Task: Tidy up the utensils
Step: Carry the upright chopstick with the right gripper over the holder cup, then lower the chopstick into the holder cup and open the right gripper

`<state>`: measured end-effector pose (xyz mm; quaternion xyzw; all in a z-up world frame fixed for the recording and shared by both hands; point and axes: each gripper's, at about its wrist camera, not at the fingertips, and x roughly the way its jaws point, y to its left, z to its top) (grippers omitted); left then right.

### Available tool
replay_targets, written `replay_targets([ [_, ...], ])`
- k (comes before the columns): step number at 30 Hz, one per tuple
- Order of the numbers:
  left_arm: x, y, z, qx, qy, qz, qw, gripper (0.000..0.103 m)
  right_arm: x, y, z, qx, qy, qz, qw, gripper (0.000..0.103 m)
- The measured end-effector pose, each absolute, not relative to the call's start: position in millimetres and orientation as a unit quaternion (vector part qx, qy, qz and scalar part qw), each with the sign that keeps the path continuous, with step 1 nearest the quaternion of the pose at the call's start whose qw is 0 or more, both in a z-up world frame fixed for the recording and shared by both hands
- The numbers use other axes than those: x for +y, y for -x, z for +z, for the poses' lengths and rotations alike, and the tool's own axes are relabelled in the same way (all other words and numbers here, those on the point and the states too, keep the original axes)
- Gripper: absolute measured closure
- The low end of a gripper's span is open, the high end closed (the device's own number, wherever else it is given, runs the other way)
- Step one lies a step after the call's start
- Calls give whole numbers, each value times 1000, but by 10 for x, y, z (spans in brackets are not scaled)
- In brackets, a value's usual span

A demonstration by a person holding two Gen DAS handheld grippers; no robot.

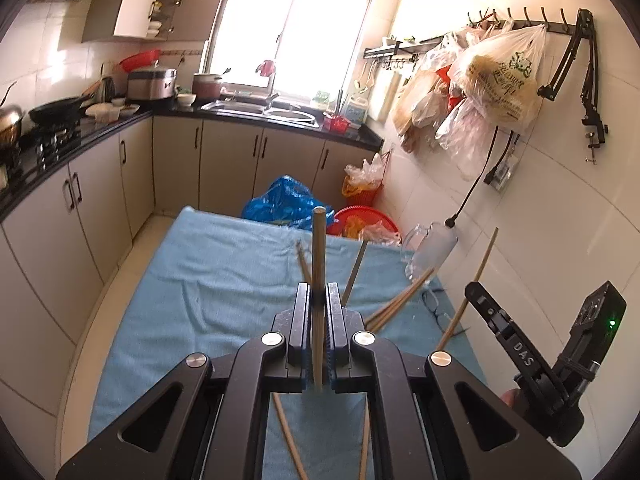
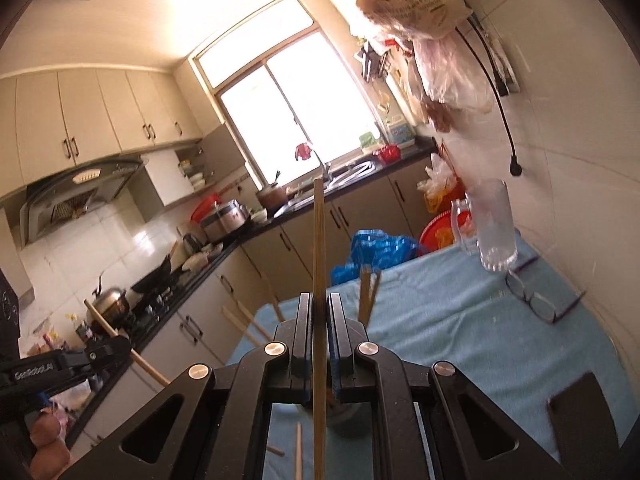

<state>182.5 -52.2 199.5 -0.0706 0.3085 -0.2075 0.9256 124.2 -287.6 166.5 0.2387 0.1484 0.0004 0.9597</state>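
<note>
Two grippers (image 1: 319, 300) (image 2: 319, 304), "DAS", "GenRobot.AI" lettering

Bright sliding window (image 1: 288, 28) over steel sink (image 1: 264, 111), beige cabinets (image 1: 224, 160) under black countertop (image 1: 120, 126), white tiled wall (image 1: 540, 200), blue-clothed table (image 1: 208, 280)

Wooden chopsticks (image 1: 394, 302) lie scattered over the cloth.

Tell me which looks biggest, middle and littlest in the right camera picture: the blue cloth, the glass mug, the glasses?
1. blue cloth, by far the largest.
2. glass mug.
3. glasses.
The mug and glasses look close in size. The glasses lie nearer the camera, so their order is unsure.
</note>
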Motion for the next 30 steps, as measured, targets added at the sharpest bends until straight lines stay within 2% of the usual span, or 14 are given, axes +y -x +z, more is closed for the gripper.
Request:
replay_targets([
  [10,-763,-2249,2168,301,81,-221,924,97,-2883,-1798,1922,132,-227,-21,965,95],
  [19,-889,-2557,1766,331,82,-223,913,97,-2788,-2223,1664,151,-201,-37,967,95],
  [30,-902,-2663,1372,371,76,-216,900,97,-2645,-2212,1348,189,-182,-28,965,95],
])
